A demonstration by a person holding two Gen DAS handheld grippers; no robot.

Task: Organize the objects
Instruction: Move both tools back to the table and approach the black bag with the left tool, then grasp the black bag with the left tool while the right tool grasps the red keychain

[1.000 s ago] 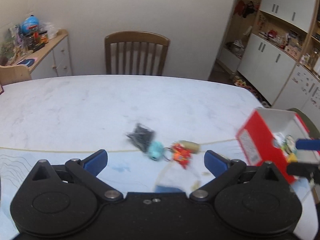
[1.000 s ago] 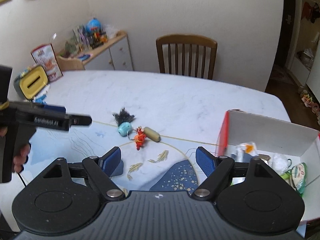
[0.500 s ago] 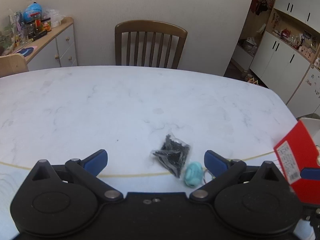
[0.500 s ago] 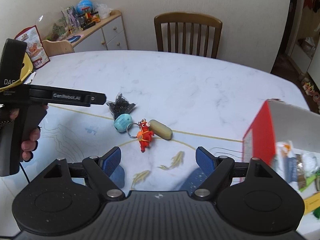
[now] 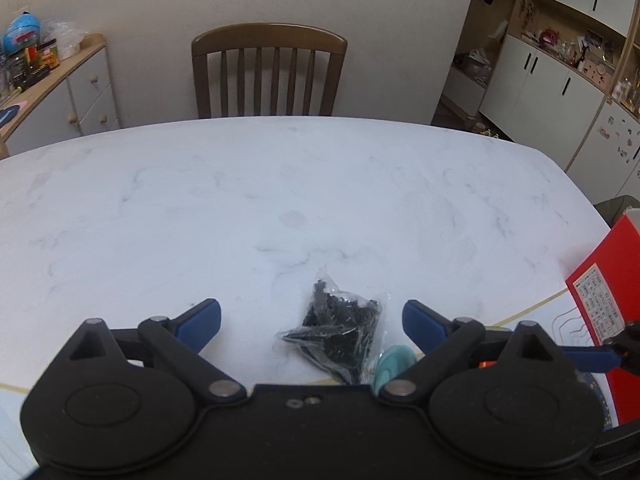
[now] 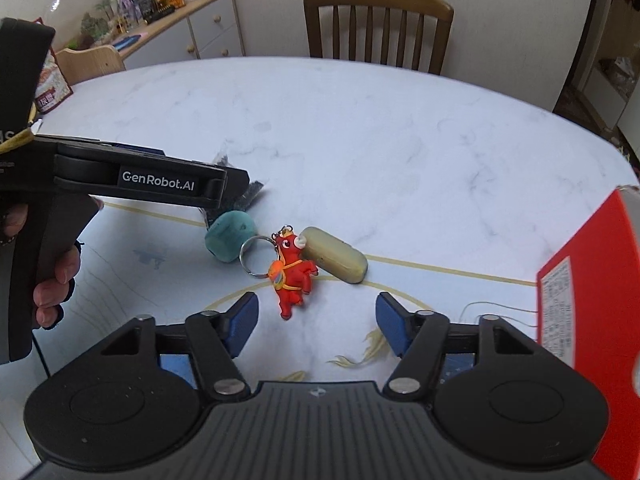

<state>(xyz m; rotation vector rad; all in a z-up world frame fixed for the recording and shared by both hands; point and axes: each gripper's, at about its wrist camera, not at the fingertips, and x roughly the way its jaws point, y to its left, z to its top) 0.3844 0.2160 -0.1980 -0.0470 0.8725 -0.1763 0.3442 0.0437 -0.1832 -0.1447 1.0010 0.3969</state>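
Note:
A clear bag of small black parts (image 5: 336, 326) lies on the marble table, right in front of my open left gripper (image 5: 312, 320) and between its blue fingertips. A teal lump (image 5: 394, 362) rests just right of the bag. In the right wrist view, my open right gripper (image 6: 316, 322) hovers just short of a red horse keychain (image 6: 290, 272) with a metal ring. The teal lump (image 6: 230, 236) lies to its left and an olive capsule-shaped piece (image 6: 336, 260) to its right. The left gripper's body (image 6: 140, 180), held by a hand, covers most of the bag (image 6: 250, 194).
A red box (image 6: 584, 300) with a white label stands at the right edge of the table; its side (image 5: 612, 300) also shows in the left wrist view. A wooden chair (image 5: 268, 72) stands behind the table. A sideboard (image 6: 188, 28) with clutter is at the left, white cupboards (image 5: 560, 76) at the right.
Both grippers have moved forward and down toward the small objects, which now look larger. The bag now lies between the left fingertips. The box has slid toward the right edge of both views.

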